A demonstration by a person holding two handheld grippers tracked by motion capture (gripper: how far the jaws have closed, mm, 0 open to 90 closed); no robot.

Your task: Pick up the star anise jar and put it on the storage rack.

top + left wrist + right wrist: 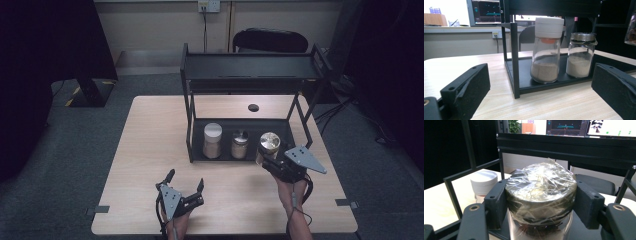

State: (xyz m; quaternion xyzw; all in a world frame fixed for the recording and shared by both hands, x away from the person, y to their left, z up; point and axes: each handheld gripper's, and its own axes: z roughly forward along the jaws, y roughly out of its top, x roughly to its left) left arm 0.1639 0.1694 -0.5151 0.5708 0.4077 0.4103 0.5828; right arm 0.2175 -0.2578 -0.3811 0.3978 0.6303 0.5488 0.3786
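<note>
Right gripper view: right claw (540,206) clamps foil-lidded jar (541,195) | left claw (544,92) wide open, empty; white-capped jar (546,50) holds tan powder

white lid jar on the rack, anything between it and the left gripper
Nothing visible blocks it. The left gripper sits open on the table in front of the rack, and the white-lid jar stands at the shelf's open front. The rack's front corner post rises just left of the jar, so come in to its right.

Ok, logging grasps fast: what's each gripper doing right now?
Left gripper: open, holding nothing.
Right gripper: shut on the foil-lidded jar, fingers clamping its lid.
</note>
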